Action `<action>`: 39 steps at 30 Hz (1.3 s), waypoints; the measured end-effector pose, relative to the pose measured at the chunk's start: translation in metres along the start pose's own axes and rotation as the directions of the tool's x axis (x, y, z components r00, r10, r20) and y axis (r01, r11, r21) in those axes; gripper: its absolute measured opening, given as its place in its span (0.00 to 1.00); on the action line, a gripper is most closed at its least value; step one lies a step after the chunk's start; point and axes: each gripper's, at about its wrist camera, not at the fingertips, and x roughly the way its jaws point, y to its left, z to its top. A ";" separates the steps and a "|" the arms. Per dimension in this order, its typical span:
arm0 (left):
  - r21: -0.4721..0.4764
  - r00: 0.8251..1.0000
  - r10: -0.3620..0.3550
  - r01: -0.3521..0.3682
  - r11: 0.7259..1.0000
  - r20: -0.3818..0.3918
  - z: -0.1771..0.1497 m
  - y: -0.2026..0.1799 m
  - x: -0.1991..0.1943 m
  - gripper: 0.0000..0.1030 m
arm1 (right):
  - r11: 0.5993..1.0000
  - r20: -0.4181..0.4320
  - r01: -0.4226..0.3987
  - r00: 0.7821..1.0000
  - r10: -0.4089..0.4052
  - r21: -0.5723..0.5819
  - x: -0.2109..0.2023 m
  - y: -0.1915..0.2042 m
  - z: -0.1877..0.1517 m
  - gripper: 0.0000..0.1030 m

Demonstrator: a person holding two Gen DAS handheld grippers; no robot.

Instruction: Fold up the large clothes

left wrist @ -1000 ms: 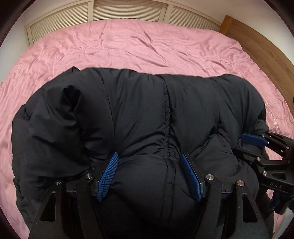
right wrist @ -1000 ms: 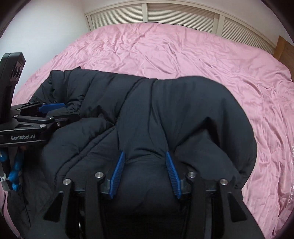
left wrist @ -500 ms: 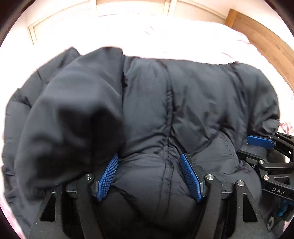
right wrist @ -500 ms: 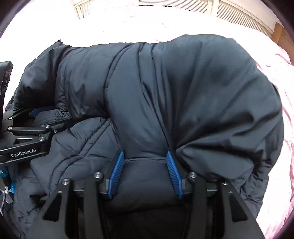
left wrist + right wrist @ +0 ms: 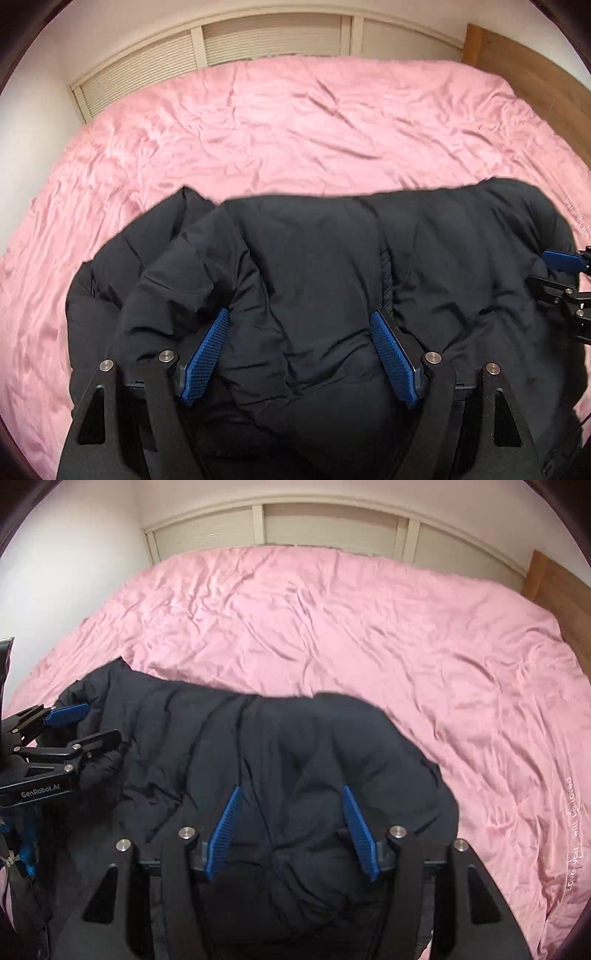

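Jacket (image 5: 317, 266) on seemingly pink bed (image 5: 295, 122)

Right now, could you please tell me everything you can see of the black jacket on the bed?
The black jacket is a puffy, quilted garment of smooth, slightly shiny fabric with stitched seams. It lies bunched and folded over itself at the near edge of the pink bedsheet. A bulge of it sits between the blue pads of the left gripper, and another between those of the right gripper. Both sets of jaws have just been opening; whether the pads press on it is unclear.
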 end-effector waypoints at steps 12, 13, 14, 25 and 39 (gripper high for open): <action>0.098 0.989 -0.105 0.094 0.991 0.108 -0.036 -0.032 -0.075 0.76 | 0.998 -0.024 -0.032 0.999 0.031 -0.048 -0.021 0.008 -0.051 0.55; 0.105 0.988 -0.116 0.105 0.989 0.100 -0.044 -0.036 -0.077 0.76 | 0.997 -0.005 -0.047 0.999 0.047 -0.057 -0.031 0.012 -0.055 0.55; 0.110 0.988 -0.122 0.112 0.988 0.089 -0.052 -0.040 -0.076 0.76 | 0.996 0.003 -0.064 0.998 0.064 -0.062 -0.038 0.016 -0.060 0.55; 0.056 0.997 -0.065 0.063 0.996 0.032 -0.082 -0.051 -0.049 0.79 | 0.997 -0.087 -0.075 0.993 0.074 0.001 -0.008 0.010 -0.120 0.59; 0.078 0.998 -0.027 0.022 0.997 0.064 -0.102 -0.062 -0.106 0.78 | 1.000 -0.089 -0.022 0.996 0.023 0.015 -0.043 0.021 -0.134 0.59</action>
